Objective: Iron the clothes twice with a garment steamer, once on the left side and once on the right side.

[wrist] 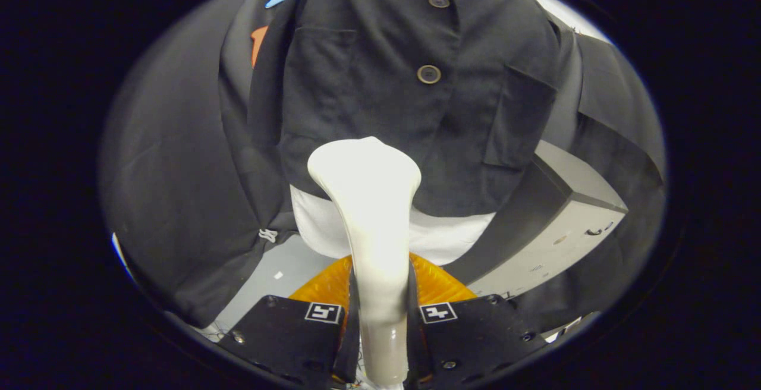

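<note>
steamer (371,211) clamped in gripper (380,318) jaws, head at jacket (416,81) hem

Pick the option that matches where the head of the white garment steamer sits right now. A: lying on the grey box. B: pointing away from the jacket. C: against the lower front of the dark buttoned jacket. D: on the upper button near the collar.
C: the white garment steamer, clamped between the tongs, has its flared head over the lower hem of the dark buttoned jacket, well below both buttons.
</note>
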